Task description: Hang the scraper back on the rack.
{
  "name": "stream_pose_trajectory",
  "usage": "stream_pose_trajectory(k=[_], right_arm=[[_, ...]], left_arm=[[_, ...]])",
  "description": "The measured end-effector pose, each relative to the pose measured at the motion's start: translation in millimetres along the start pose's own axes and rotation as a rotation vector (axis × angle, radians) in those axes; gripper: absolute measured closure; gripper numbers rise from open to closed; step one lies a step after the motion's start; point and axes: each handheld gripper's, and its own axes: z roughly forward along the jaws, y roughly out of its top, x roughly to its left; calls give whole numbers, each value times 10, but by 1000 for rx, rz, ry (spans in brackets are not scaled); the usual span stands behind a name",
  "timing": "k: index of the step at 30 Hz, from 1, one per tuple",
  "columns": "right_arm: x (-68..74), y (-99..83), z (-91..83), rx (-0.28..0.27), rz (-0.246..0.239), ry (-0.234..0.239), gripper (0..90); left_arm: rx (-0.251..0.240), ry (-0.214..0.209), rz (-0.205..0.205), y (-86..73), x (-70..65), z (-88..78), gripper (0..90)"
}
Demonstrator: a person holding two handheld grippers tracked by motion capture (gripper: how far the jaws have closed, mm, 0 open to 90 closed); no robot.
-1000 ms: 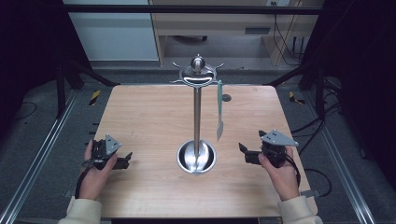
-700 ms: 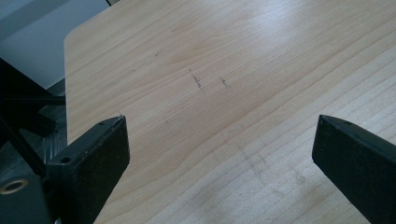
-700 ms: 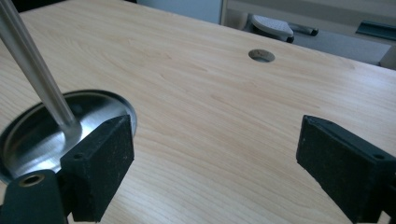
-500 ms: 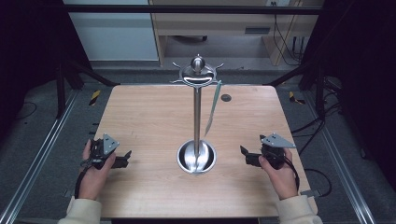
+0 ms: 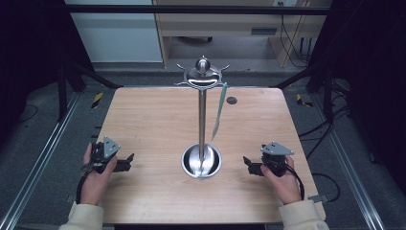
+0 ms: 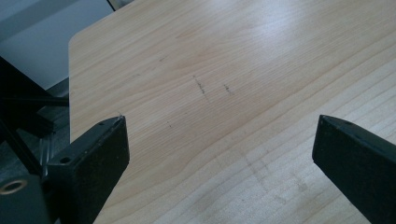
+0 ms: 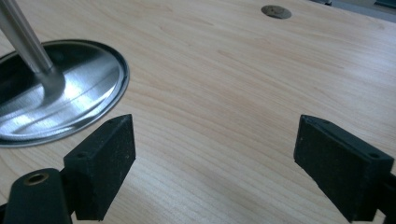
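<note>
You have two grippers low over the wooden surface (image 5: 153, 120), one in each hand. Your left gripper (image 5: 125, 162) sits near the left edge, jaws spread wide with nothing between them but bare wood. Your right gripper (image 5: 249, 164) sits near the right edge, jaws equally wide and empty. Between them stands one metal stand (image 5: 202, 120), its round base (image 7: 56, 93) just beside your right jaws. One pale strip (image 5: 218, 111) hangs from its top. One dark round plug (image 7: 276, 11) lies in the far wood
</note>
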Motion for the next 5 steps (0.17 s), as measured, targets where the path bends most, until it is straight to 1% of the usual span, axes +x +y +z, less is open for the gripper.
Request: stream_pose_trajectory(k=[3,4,5], right_arm=[[31,-12,20,27,-19,0,132],[33,-15,24,29,-33,-1,132],[33,-15,24,29,-33,-1,132]], left_arm=[[-13,2,-18,-3,23,-15,36],[-17,3,-26,-4,30,-21,36],[-17,3,-26,-4,30,-21,36]])
